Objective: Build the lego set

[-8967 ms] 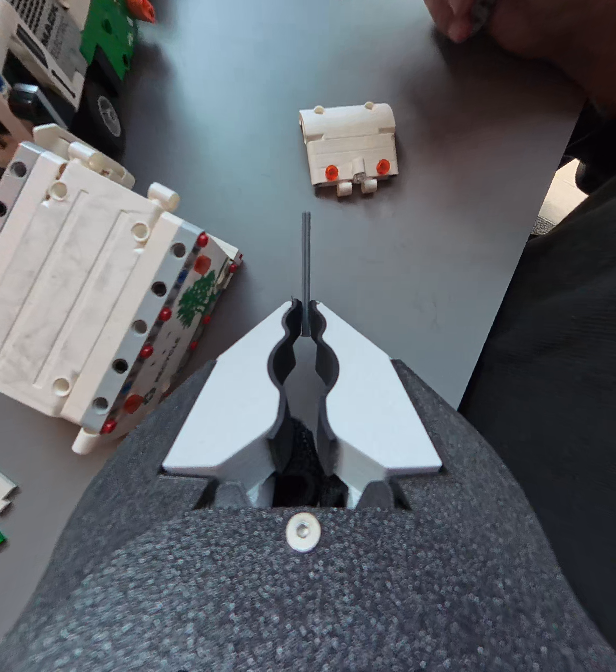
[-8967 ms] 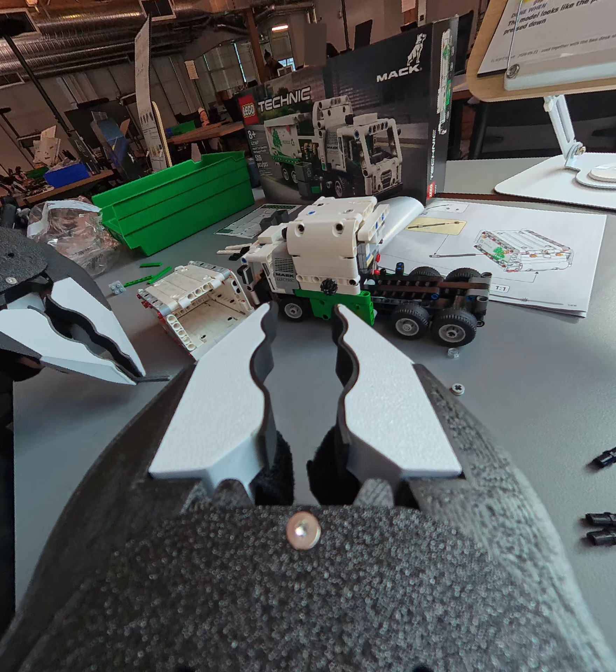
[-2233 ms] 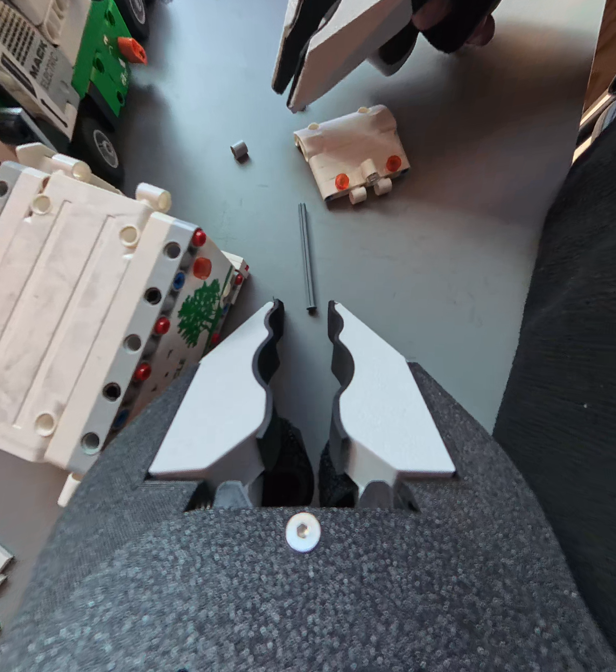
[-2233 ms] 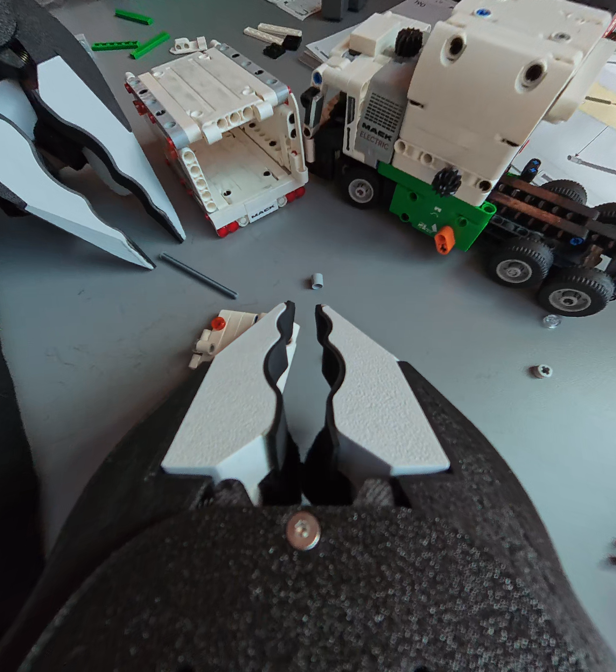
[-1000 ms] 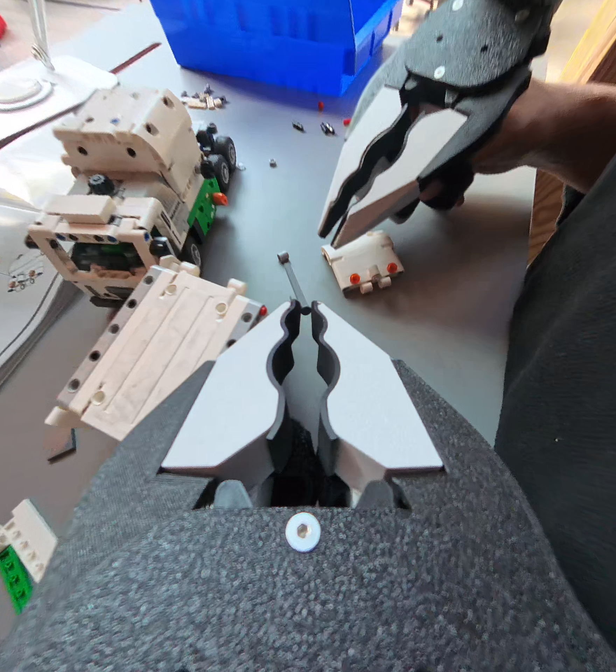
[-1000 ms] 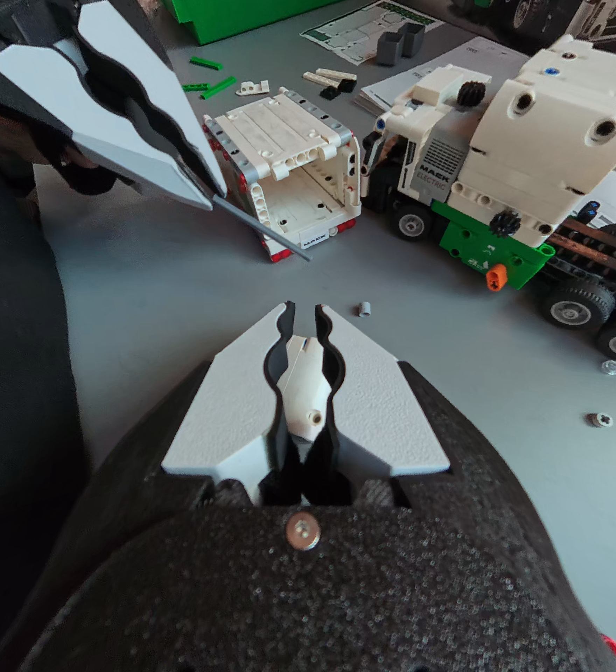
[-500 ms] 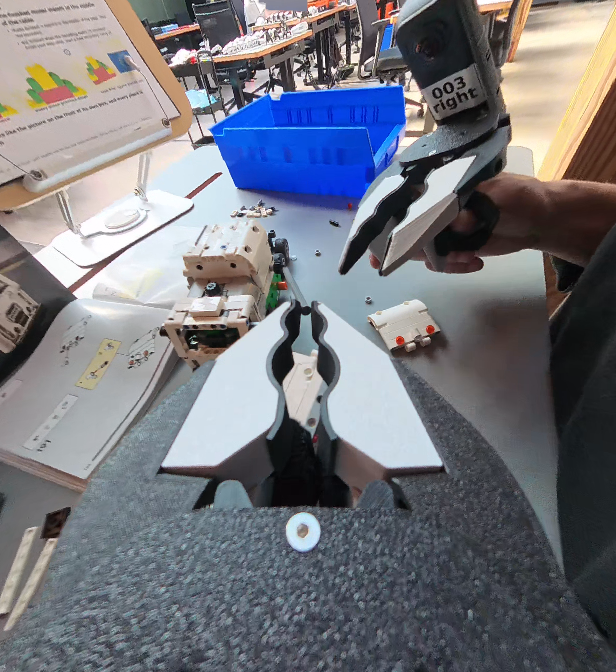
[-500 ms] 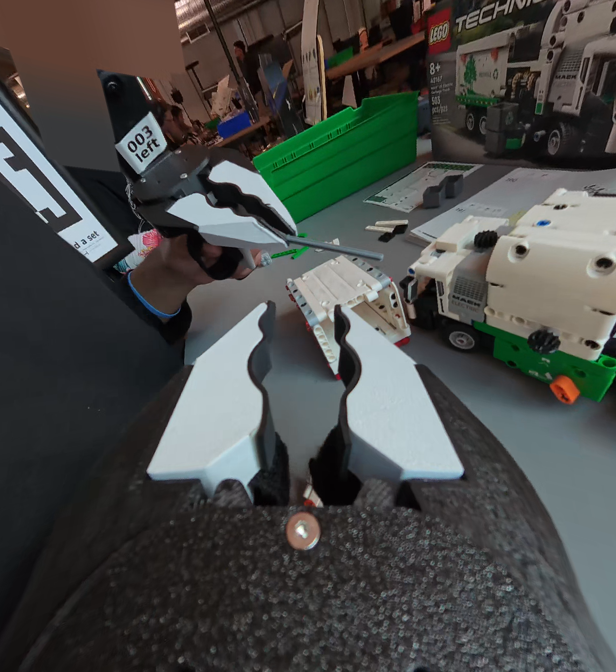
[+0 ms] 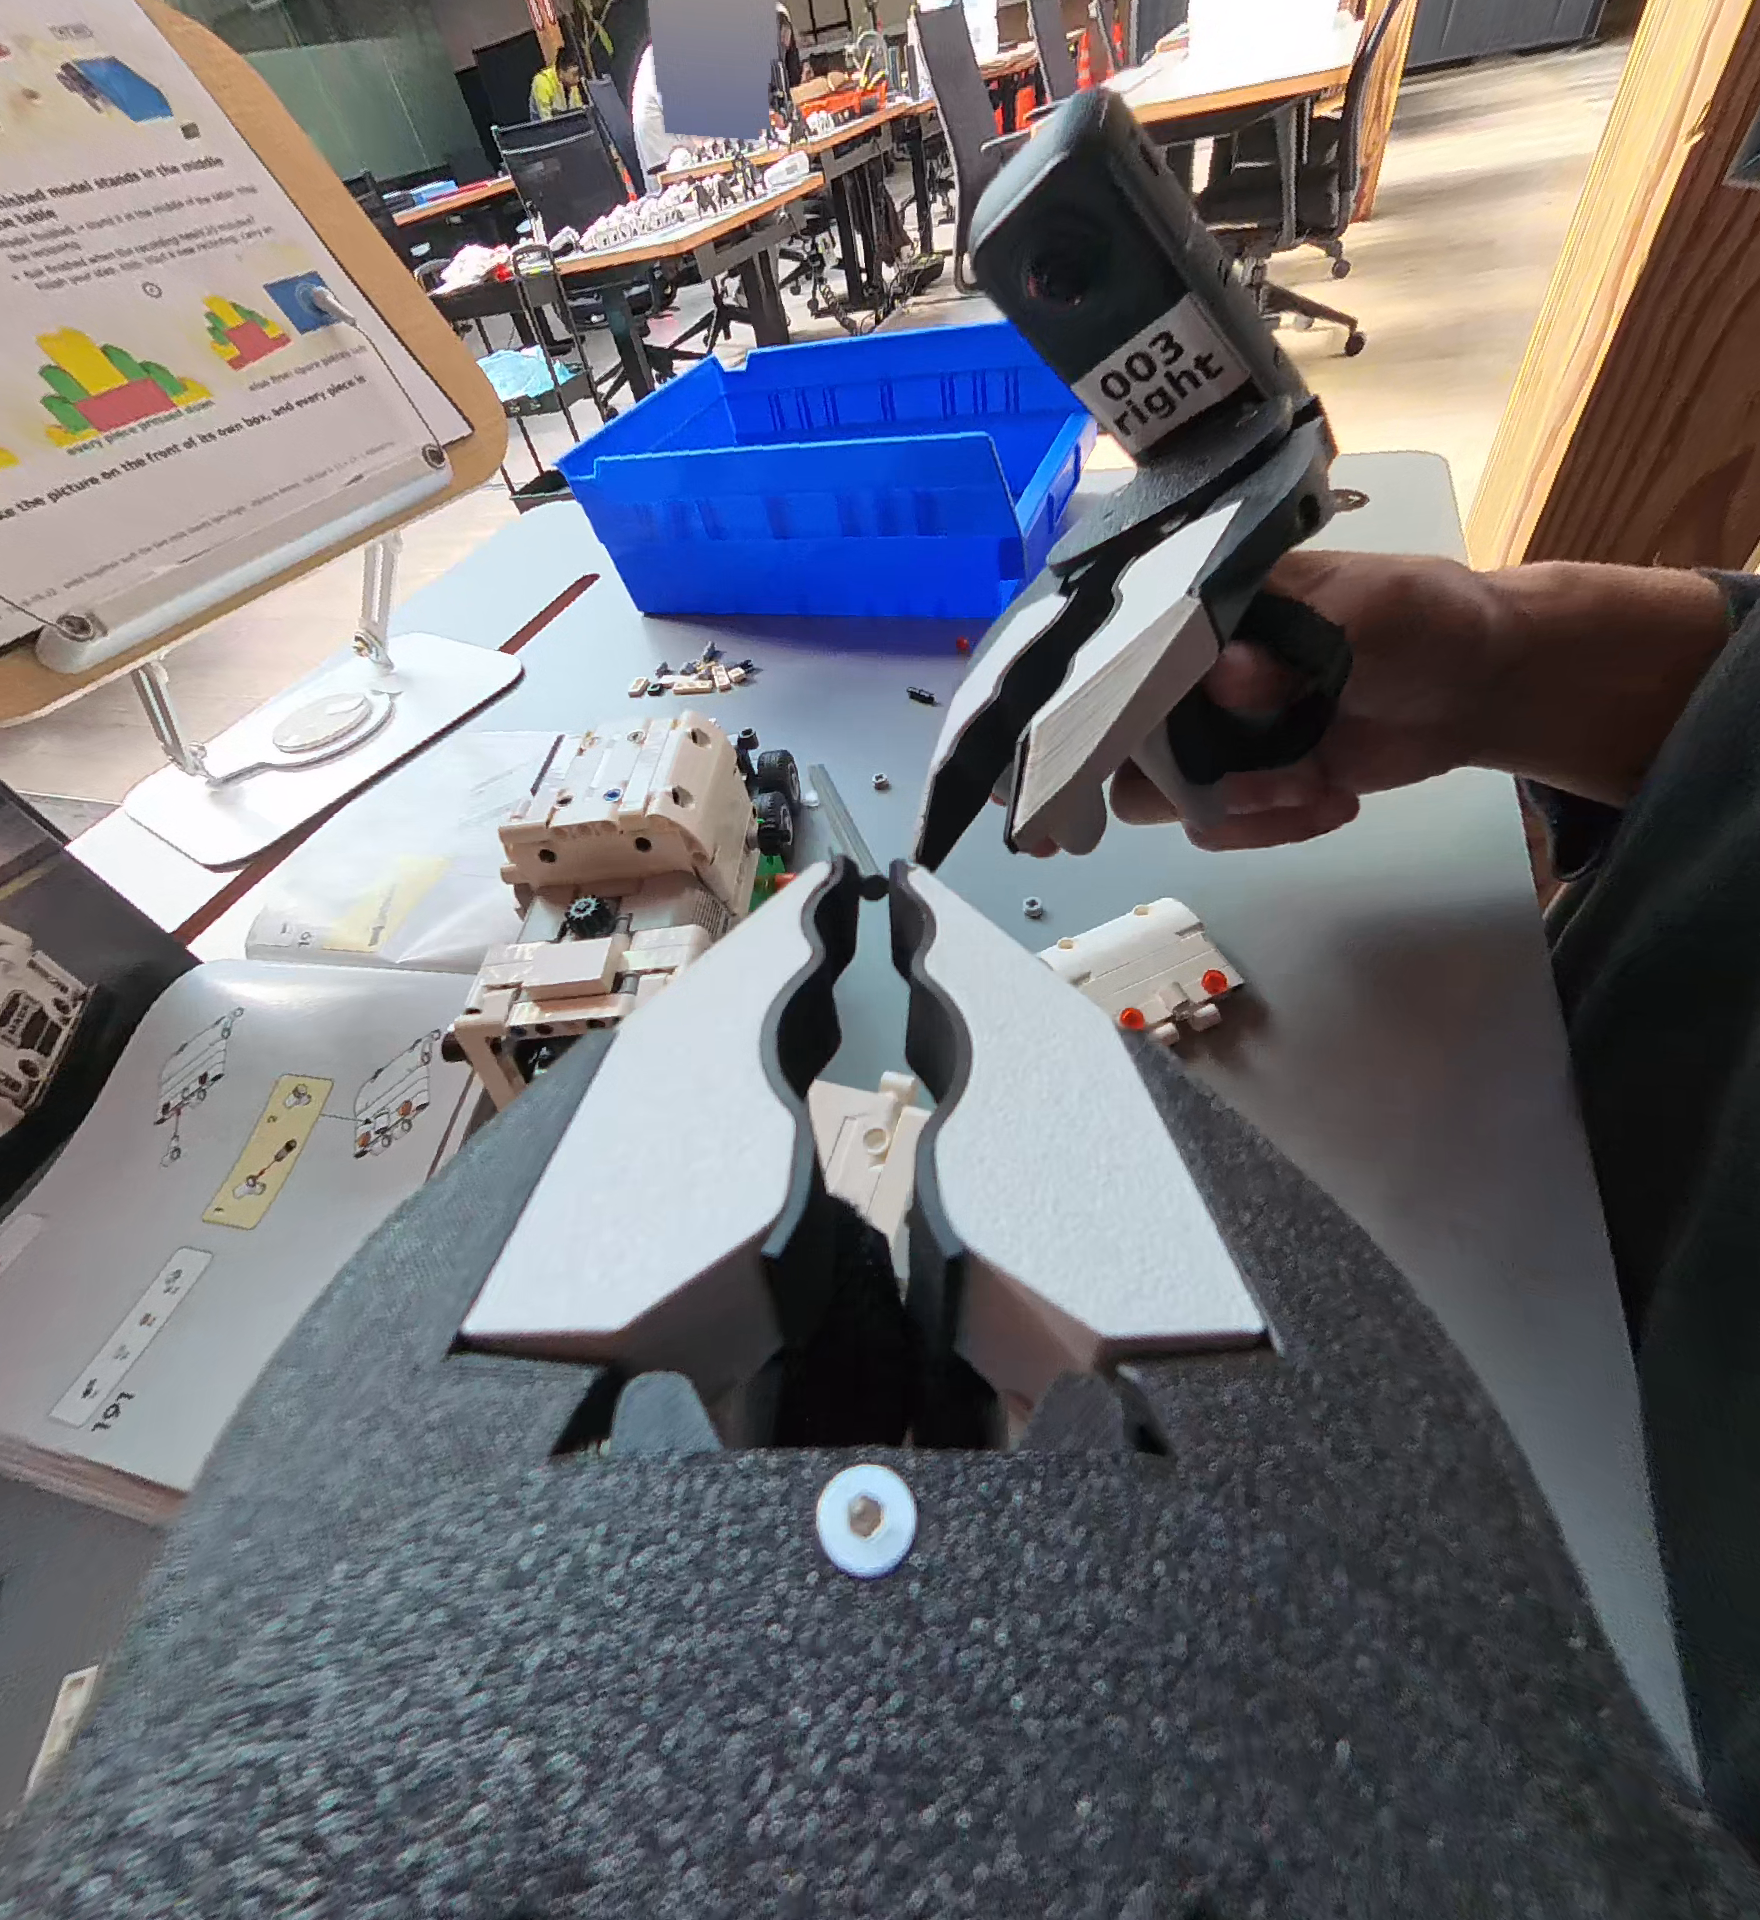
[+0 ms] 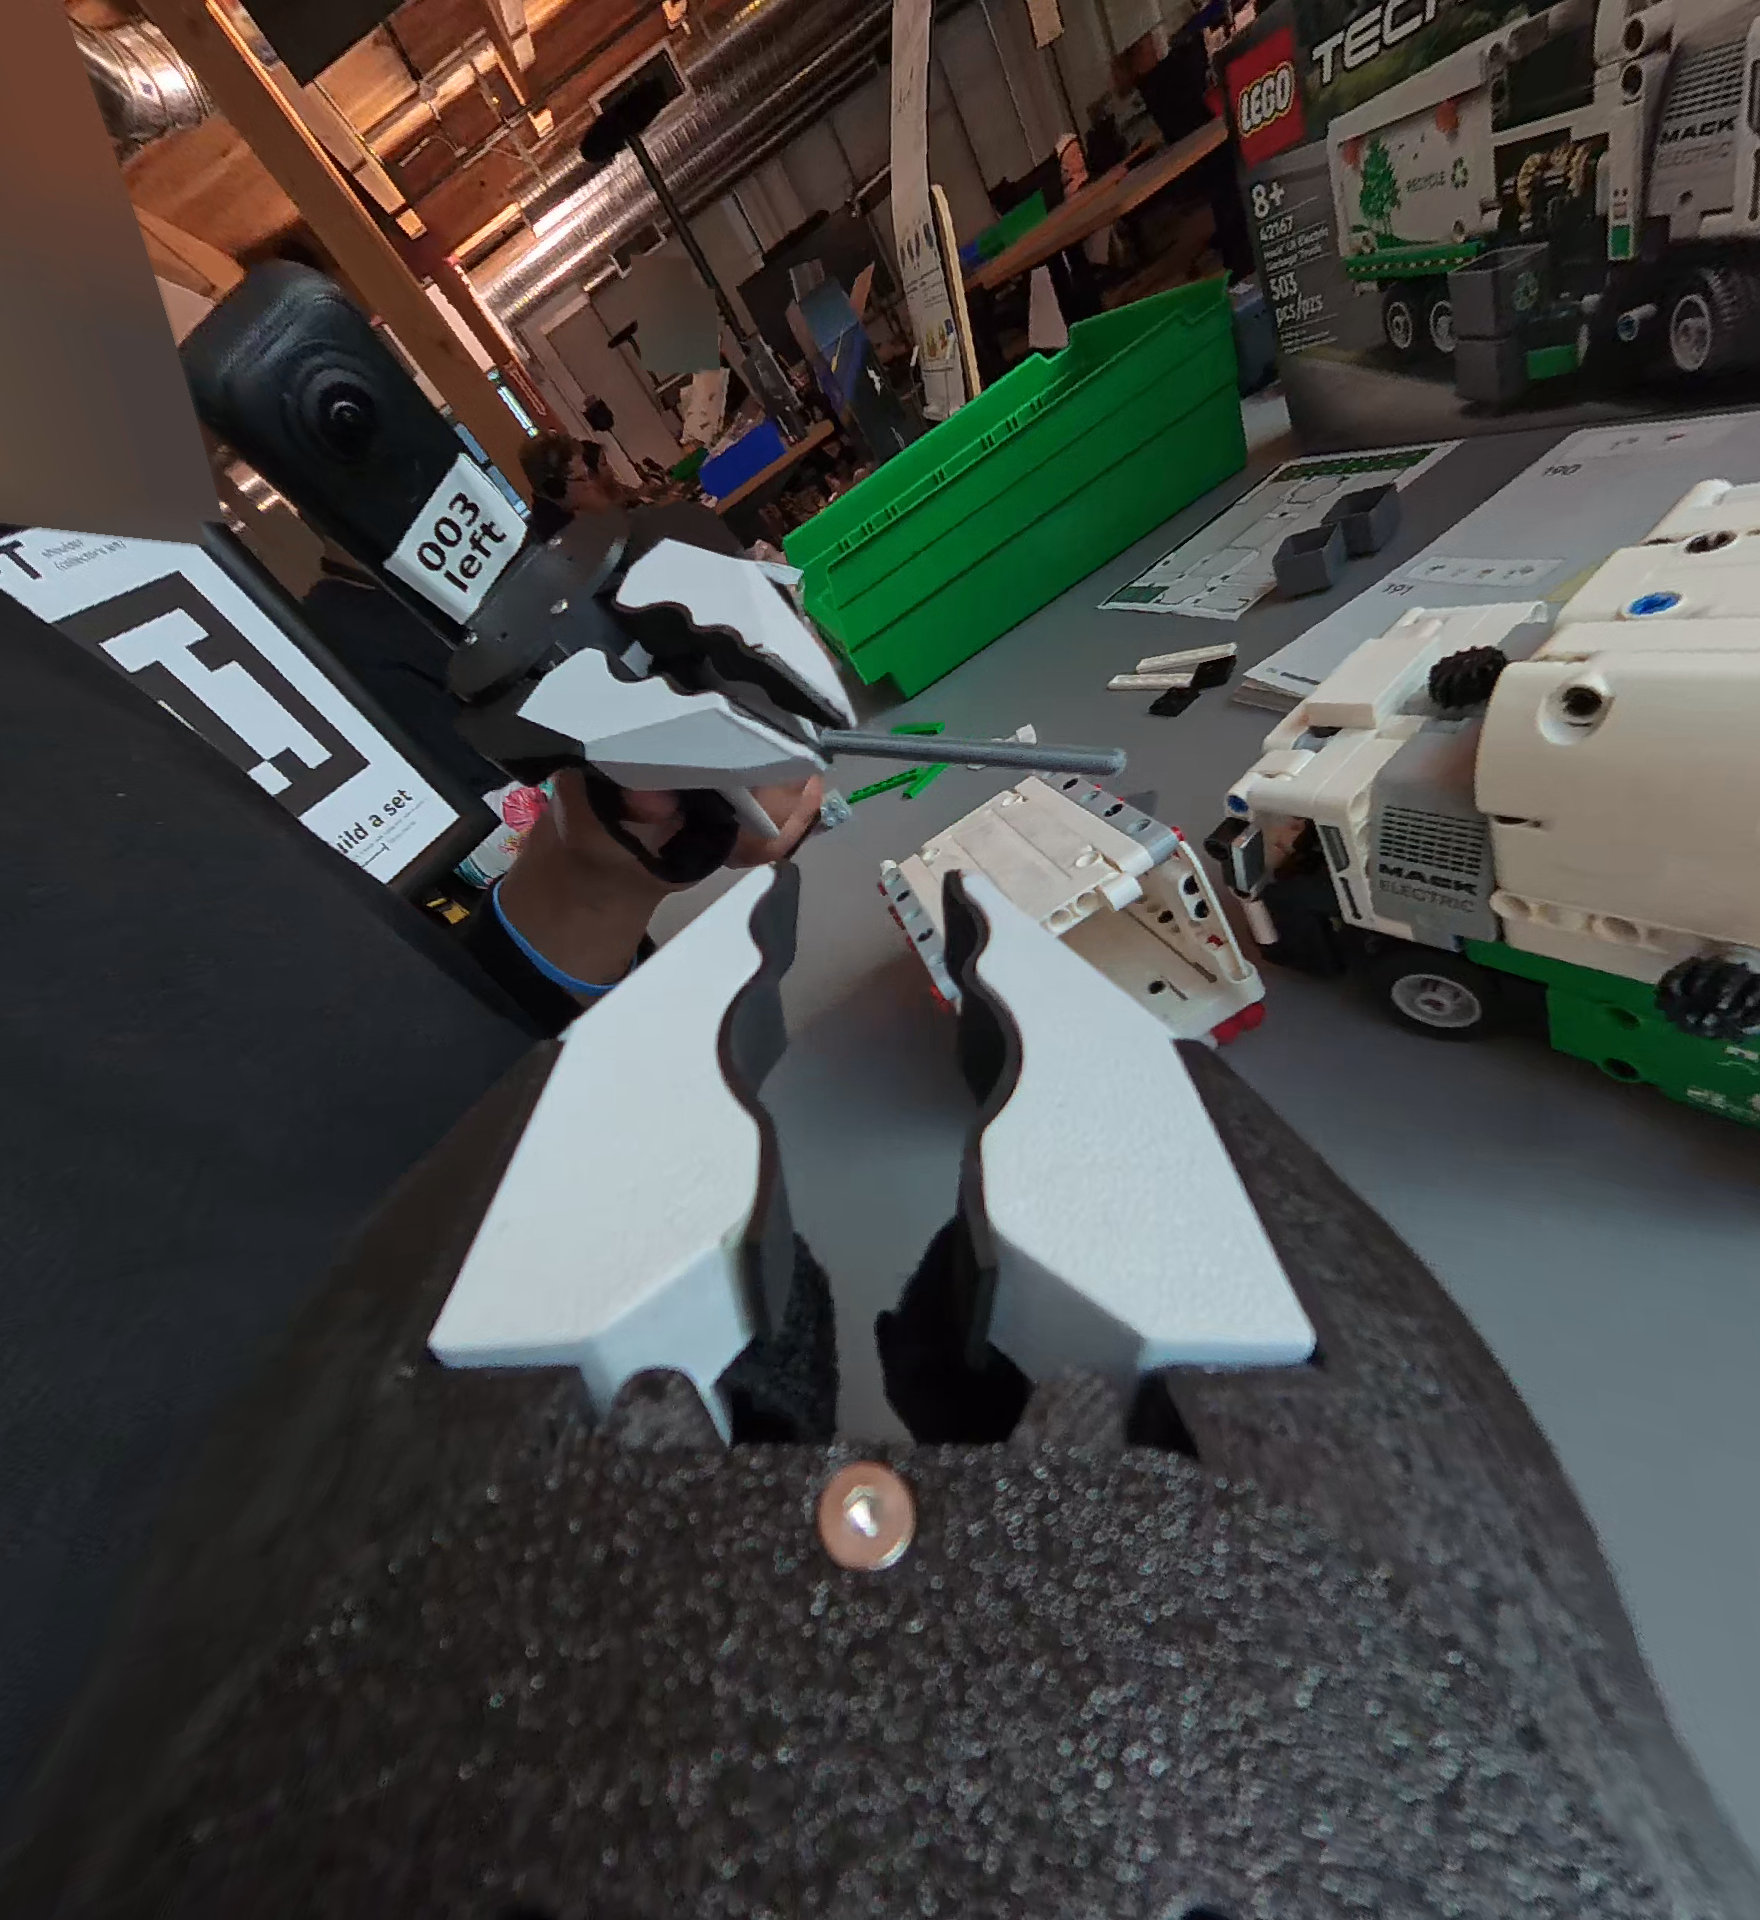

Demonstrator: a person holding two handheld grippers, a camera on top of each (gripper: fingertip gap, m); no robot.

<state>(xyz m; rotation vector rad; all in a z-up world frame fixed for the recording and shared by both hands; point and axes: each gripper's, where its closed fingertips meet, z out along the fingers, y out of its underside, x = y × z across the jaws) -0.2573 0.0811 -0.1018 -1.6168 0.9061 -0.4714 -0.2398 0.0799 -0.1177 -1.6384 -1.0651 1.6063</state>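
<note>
The left tool [image 9: 868,888] is clamped on a thin grey axle [image 10: 969,750], raised above the desk [image 9: 1375,1091]. The right tool [image 10: 871,894] has its fingers apart and holds nothing. Farther on the desk lie the white box section [image 10: 1084,904] and the white-green truck [image 10: 1582,831].

- White-and-green lego truck [image 10: 1603,831] stood upright on the table.
- White box-shaped body section [image 10: 1084,904] lay tipped beside its cab.
- Small white piece with orange studs [image 9: 1146,966] lay apart.
- Grey axle rod [image 10: 969,750] was held level, off the table.
</note>
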